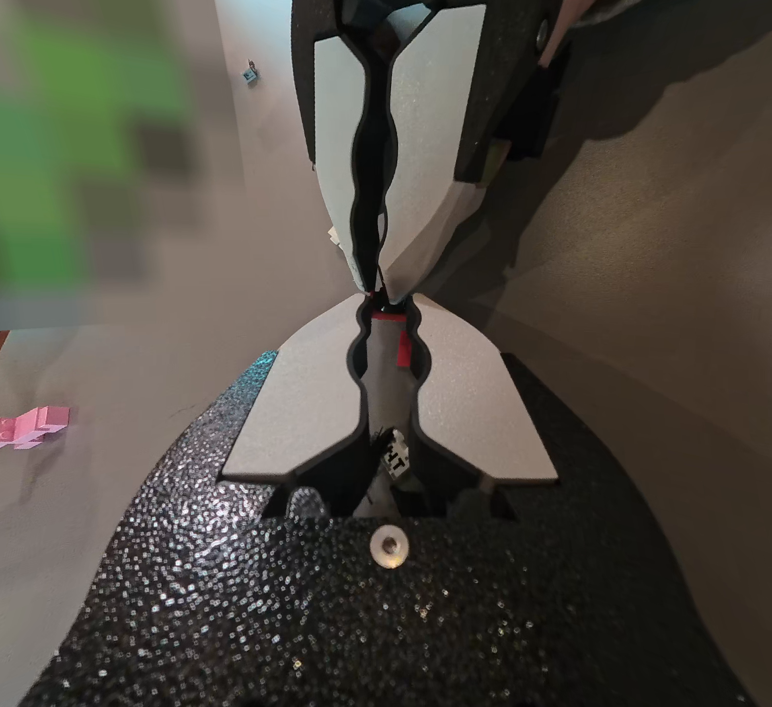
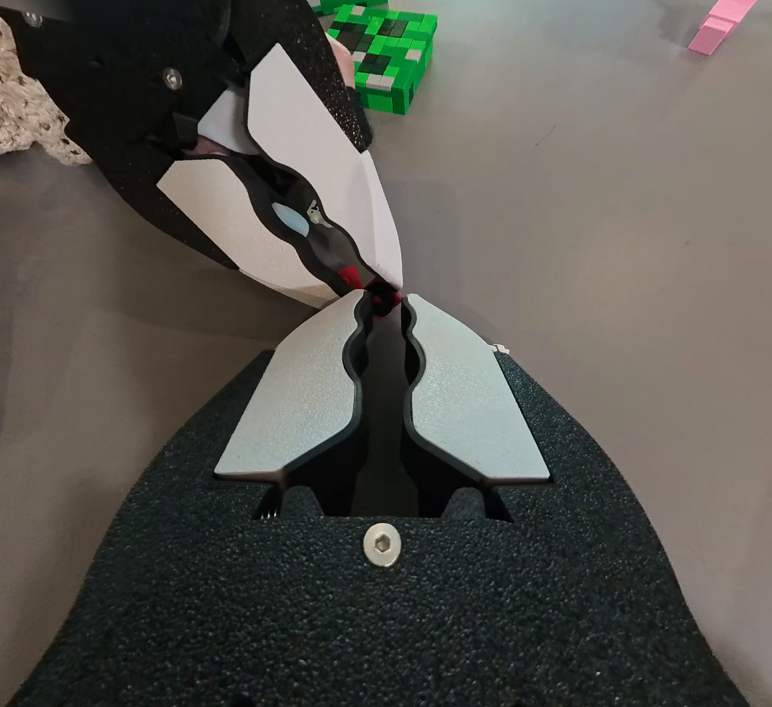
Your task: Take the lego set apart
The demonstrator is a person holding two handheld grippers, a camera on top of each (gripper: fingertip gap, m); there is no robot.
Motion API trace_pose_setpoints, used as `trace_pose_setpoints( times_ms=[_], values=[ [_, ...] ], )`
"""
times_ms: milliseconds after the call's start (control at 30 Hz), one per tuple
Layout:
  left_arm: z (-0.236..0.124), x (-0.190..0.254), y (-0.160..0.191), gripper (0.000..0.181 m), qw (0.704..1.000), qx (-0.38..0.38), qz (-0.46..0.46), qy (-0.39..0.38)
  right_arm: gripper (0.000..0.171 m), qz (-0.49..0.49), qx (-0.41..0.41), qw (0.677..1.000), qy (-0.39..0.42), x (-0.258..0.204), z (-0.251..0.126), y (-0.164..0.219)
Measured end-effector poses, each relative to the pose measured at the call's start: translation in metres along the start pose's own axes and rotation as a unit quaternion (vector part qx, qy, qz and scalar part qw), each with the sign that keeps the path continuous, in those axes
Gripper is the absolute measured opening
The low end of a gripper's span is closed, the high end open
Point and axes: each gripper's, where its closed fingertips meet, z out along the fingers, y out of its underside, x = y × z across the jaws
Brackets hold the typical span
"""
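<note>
My jaws are narrow on both sides, meeting tip to tip over the table [image 2: 585, 227]: my left gripper [image 1: 386, 305] and right gripper [image 2: 382, 298] both pinch one small red-and-black lego piece [image 2: 380, 302], though it is mostly hidden, so its shape is unclear. Green block figures [image 2: 384, 56] stand toward the table's far edge, with a pink figure [image 2: 731, 10] near its far right corner.
</note>
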Motion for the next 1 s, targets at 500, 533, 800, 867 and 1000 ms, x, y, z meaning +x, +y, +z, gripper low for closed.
trace_pose_setpoints(
  times_ms=[500,533,800,867,1000],
  values=[
    [-0.0015,-0.0005,0.0019,0.015,1.000,0.004,0.005,-0.001,0.009,0.020,0.003,1.000,-0.009,0.0008,-0.0010,-0.0003],
    [-0.0017,-0.0004,0.0021,0.015,1.000,0.004,0.007,-0.001,0.007,0.031,0.006,0.999,-0.014,0.0014,-0.0019,-0.0003],
    [-0.0034,-0.0004,0.0030,0.015,1.000,0.008,0.015,-0.003,0.005,0.079,0.011,0.996,-0.040,0.0001,-0.0058,0.0002],
    [-0.0050,0.0000,0.0016,0.015,0.999,0.017,0.036,-0.014,0.006,0.070,0.007,0.997,-0.040,-0.0012,-0.0057,0.0011],
    [-0.0077,0.0005,0.0001,0.015,0.996,0.029,0.071,-0.036,0.007,0.042,-0.003,0.999,-0.025,-0.0037,-0.0044,0.0032]
  ],
)
